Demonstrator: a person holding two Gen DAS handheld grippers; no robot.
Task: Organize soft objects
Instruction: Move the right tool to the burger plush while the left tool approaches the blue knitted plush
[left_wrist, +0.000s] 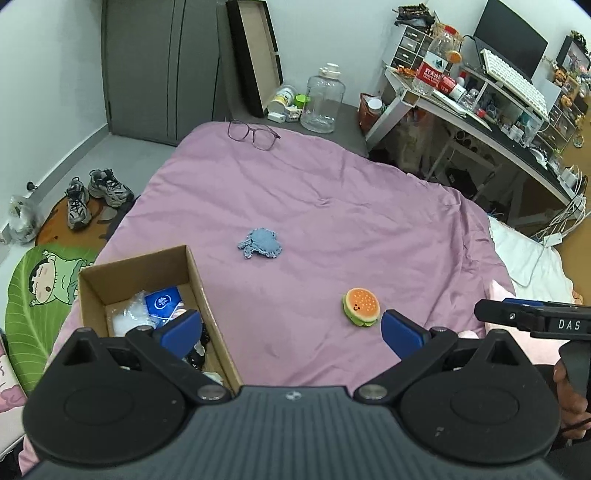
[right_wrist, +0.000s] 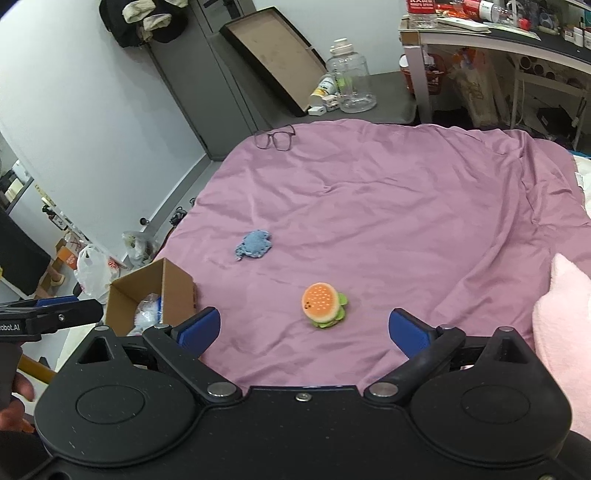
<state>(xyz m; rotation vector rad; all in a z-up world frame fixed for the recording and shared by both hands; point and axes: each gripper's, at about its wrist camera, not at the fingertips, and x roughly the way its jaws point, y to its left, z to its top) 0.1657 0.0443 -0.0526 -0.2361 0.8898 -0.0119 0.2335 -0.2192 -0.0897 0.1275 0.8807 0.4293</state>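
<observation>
Looking down across a bed under a purple cover, two hand-held grippers hover above its near edge. Going left to right: a cardboard box sits open at the near left of the bed, likely the collecting place, since it already holds a white fluffy bundle, a blue packet and something dark. The left gripper is spread wide with nothing between its blue pads; its left pad hangs over the box interior, which suggests it is free for the next pickup.

Further right and farther off, a flat blue crocheted piece lies alone in the middle of the cover, well apart from the box. Right of that and nearer, a small plush hamburger rests on its side. The right gripper hovers just short of it, also wide open and empty, the toy lined up between its pads, so it seems the likelier next grab.

A pink plush cushion crowds the near right edge beside the right gripper. Nothing lies between either toy and the box. At the far edge of the bed rests a pair of glasses; they are not soft and are best left alone. Beyond stand a clear water jug and a cluttered desk.
</observation>
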